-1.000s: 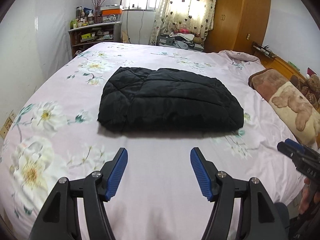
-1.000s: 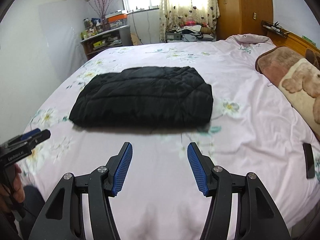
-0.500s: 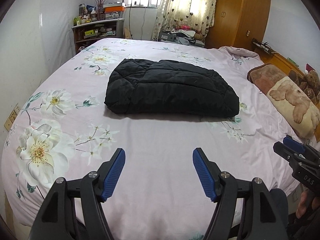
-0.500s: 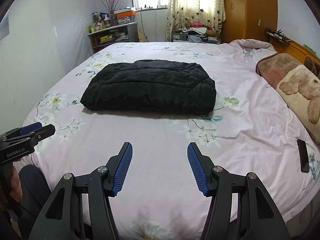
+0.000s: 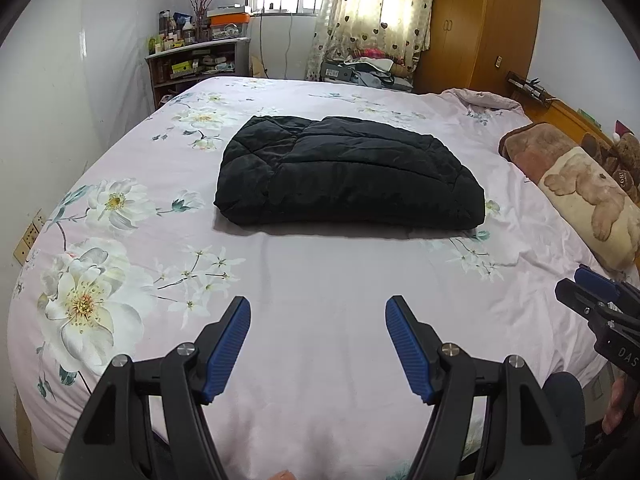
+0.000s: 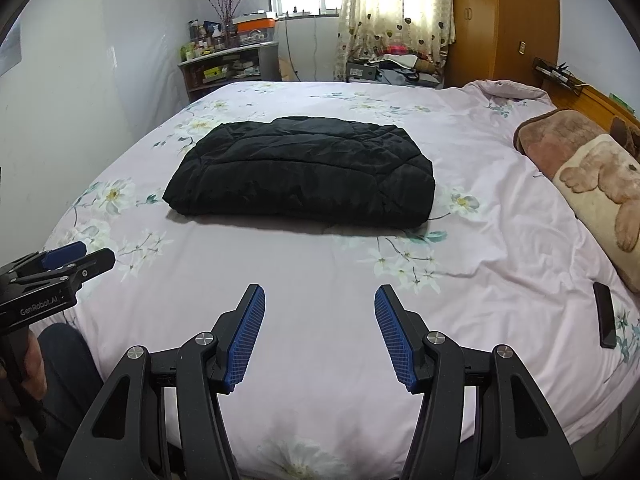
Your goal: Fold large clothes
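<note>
Both empty and spread wide, left hand-held gripper [image 5: 318, 312] and right hand-held gripper [image 6: 320, 300] well short of folded black jacket [image 5: 344, 176] on bed [image 5: 320, 280]; puffy padding likely to spring open if nudged.

Folded black jacket [image 6: 304, 172] mid-bed [image 6: 320, 280]; right gripper [image 6: 319, 332] agape (nothing held).

Both wrist views look from the bed's [image 5: 320, 360] foot edge, sharing the folded jacket [image 6: 304, 172].
</note>
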